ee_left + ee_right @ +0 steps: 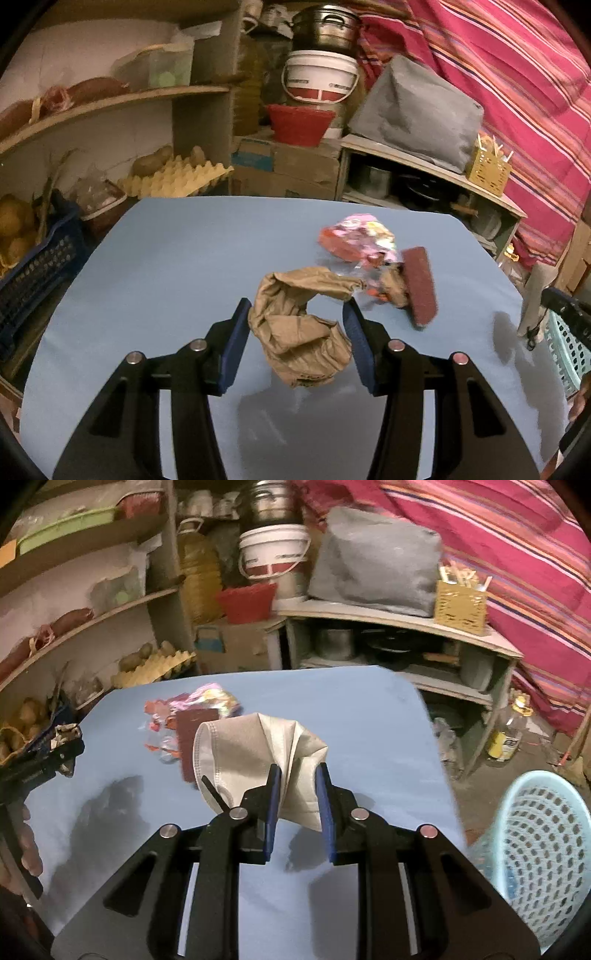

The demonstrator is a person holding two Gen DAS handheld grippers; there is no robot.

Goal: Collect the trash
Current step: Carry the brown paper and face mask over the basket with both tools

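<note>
My left gripper (297, 308) is shut on a crumpled brown paper bag (299, 339), which hangs a little above the blue table (166, 258) and casts a shadow below. My right gripper (298, 771) is shut on a pale grey face mask (240, 753), held clear of the table (369, 720). On the table behind lie a colourful plastic wrapper (354, 240) and a maroon scouring pad (419, 286); the wrapper (207, 701) and pad (188, 734) also show in the right wrist view, partly hidden by the mask.
A light blue perforated basket (535, 842) stands on the floor just past the table's right edge. Shelves with egg trays, potatoes, buckets and pots crowd the far side. A dark crate (40, 266) sits off the left edge. A striped pink cloth hangs at the right.
</note>
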